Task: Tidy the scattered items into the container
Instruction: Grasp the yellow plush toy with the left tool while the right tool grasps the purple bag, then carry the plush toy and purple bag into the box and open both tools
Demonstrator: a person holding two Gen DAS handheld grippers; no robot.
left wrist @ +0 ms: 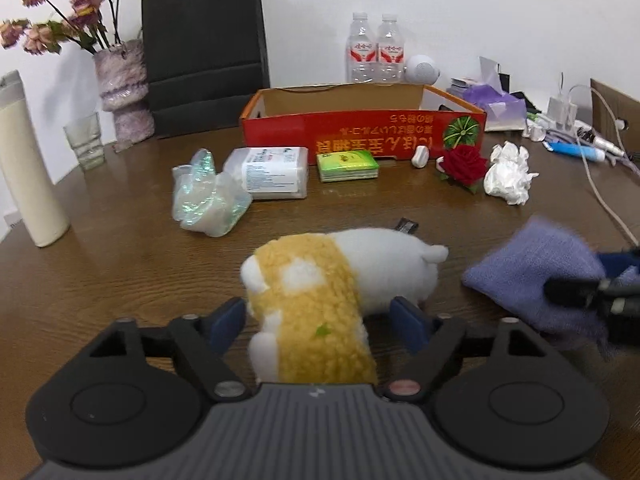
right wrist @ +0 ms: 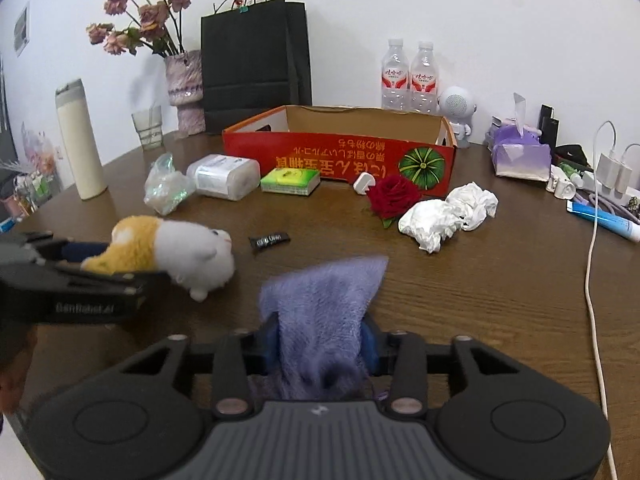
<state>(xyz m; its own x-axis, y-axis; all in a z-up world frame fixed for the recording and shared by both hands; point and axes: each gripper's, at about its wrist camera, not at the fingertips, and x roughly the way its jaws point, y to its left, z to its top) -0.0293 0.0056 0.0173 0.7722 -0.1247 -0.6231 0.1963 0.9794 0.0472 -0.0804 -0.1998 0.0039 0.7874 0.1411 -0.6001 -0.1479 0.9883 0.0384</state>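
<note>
- Both fingers of the left gripper [left wrist: 318,318] stand on either side of the plush [left wrist: 320,280], their blue pads against its yellow-and-white body; they grip it.
- Fingers of the right gripper [right wrist: 320,340] are closed narrow on the purple cloth [right wrist: 324,300], which bunches between the blue pads and fans out ahead over the table [right wrist: 480,300].
- From the right wrist view, the left gripper [right wrist: 120,268] shows at the left edge with the plush [right wrist: 180,252] in it, just beside the cloth.
- Farther back sits the red box [right wrist: 340,160], open at the top, its inside mostly hidden by the front wall.
- Along its front lie a clear bag [right wrist: 166,186], a wipes pack [right wrist: 224,176], a green tissue pack [right wrist: 290,180], a white plug [right wrist: 363,182], a red rose [right wrist: 392,196] and crumpled tissues [right wrist: 448,212].
- A small black wrapper [right wrist: 269,241] lies on the table between the plush and the box.
</note>
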